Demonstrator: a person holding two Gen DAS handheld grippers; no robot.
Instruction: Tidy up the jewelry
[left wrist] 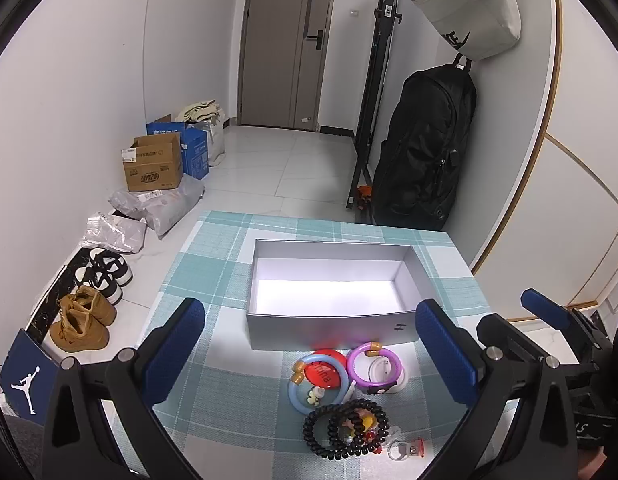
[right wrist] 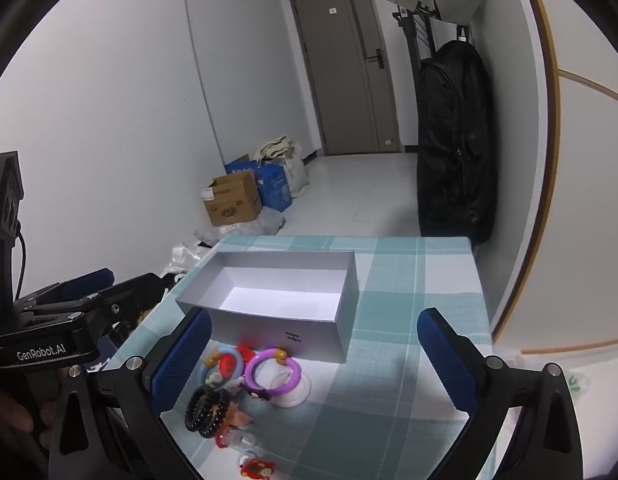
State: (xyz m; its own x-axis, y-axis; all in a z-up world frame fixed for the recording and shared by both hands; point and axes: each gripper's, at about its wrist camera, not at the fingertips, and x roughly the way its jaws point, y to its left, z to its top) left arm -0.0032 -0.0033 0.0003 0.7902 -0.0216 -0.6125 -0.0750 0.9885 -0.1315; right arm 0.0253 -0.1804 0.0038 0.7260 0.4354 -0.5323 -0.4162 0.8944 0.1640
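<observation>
An empty grey box sits open on the checked tablecloth. In front of it lies a jewelry pile: a blue bangle, a red badge, a purple bangle, black coil hair ties and small charms. My left gripper hovers open over the pile, holding nothing. My right gripper is open just right of the pile, with nothing in it; it also shows at the right edge of the left wrist view.
The table's far edge meets tiled floor. Shoes, plastic bags and cardboard boxes line the left wall. A black bag hangs by the right wall near a door.
</observation>
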